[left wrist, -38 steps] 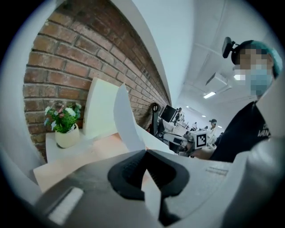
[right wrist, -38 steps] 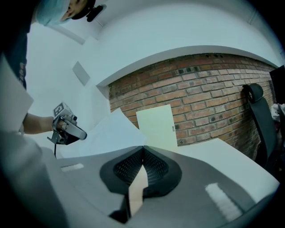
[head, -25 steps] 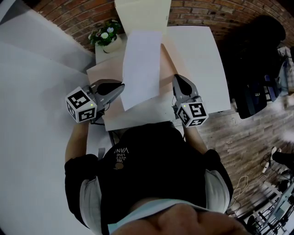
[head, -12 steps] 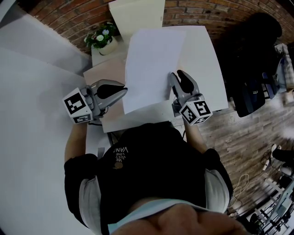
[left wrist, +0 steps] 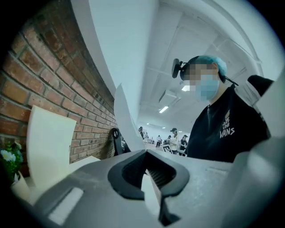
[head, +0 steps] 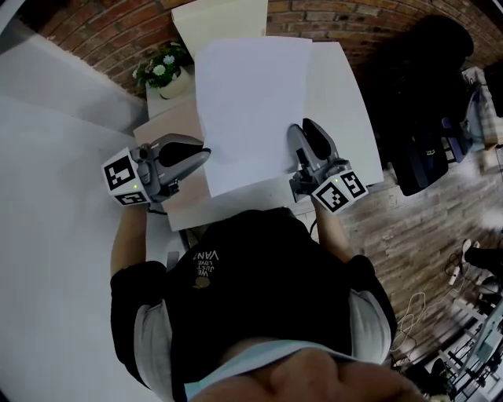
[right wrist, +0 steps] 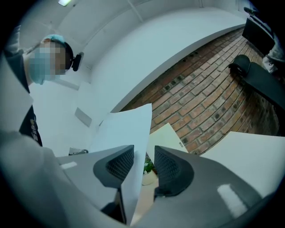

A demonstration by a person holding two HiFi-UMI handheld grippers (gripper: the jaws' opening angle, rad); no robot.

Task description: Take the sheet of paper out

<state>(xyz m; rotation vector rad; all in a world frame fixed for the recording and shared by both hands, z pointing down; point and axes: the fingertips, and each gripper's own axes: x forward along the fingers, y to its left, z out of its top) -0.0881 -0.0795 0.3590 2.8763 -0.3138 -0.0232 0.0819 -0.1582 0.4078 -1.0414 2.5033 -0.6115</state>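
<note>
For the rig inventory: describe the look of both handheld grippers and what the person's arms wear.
The grey, beak-shaped plastic left gripper and right gripper match: black ribbed pads inside the jaws, and a white cube with black square markers at each rear. The person wears a black short-sleeved T-shirt.

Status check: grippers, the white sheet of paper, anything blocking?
Left gripper shut on left edge of white paper sheet. Right gripper jaws just opened, sheet between them, ungripped. Cream folder stands behind by brick wall; nothing blocking.
</note>
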